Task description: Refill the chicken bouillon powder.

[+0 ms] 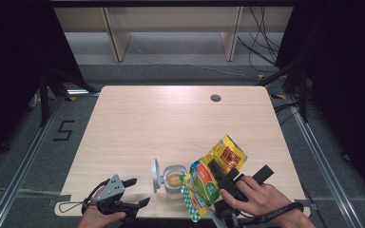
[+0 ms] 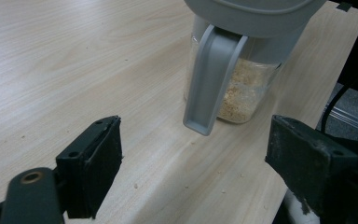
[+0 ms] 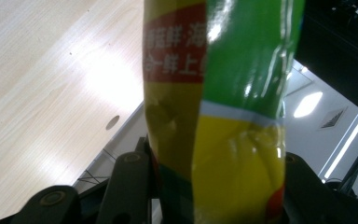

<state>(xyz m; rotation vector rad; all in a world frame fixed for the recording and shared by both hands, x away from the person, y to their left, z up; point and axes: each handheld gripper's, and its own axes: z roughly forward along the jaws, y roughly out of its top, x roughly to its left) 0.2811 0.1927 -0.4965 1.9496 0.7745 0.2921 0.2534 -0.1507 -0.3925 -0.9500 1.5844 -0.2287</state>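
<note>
High view, nearest edge first: my left gripper (image 1: pixel 140 192) rests low at the front-left of the table (image 1: pixel 138 123), jaws spread wide and holding nothing. In the left gripper view the jar (image 2: pixel 242 88) stands just beyond those jaws, untouched, its grey hinged lid (image 2: pixel 212 79) hanging open down the near side.

My right gripper (image 1: pixel 218 173) is clamped on the middle of a yellow-and-green pouch (image 1: pixel 214 173), which is tilted with its green-checked end down beside the jar's open mouth (image 1: pixel 174 178). In the right gripper view the pouch (image 3: pixel 223 116) is pinched between the jaws, its foil creased at the grip.

Risks noted:
- The jar is unsupported. If the pouch or my right gripper knocks its rim, I judge it could slide or tip; it stands near the front edge.
- The mouth is narrow against the pouch's width. A steep tilt or a sudden release of contents would likely spill grain over the table. Crumbs (image 2: pixel 186 186) already lie there.
- Glossy foil may slip in the grip.
- The hanging lid could catch on my left gripper if it closes in carelessly.
</note>
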